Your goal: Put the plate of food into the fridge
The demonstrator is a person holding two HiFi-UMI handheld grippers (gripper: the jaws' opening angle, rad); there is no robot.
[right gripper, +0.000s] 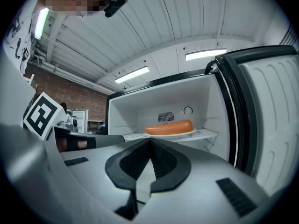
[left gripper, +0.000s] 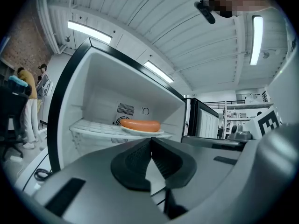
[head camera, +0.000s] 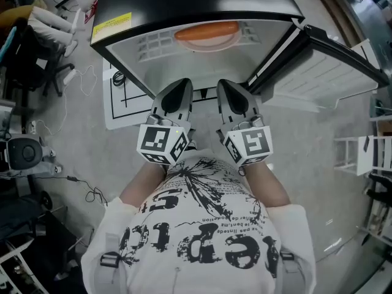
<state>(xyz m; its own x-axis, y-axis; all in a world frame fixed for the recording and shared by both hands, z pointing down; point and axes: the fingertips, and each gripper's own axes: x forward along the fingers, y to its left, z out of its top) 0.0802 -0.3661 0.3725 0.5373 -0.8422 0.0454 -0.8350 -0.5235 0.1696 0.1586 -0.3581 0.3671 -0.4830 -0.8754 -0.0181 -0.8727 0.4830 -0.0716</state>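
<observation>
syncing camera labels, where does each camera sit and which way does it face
head view: on the person's head, facing steeply down at the open fridge; left gripper, right gripper, forearms and shirt show
left gripper view: on the left gripper, facing along its shut jaws into the fridge; right gripper's cube at right
right gripper view: on the right gripper, likewise; left gripper's cube at left
shared: all see the sausage on its plate
</observation>
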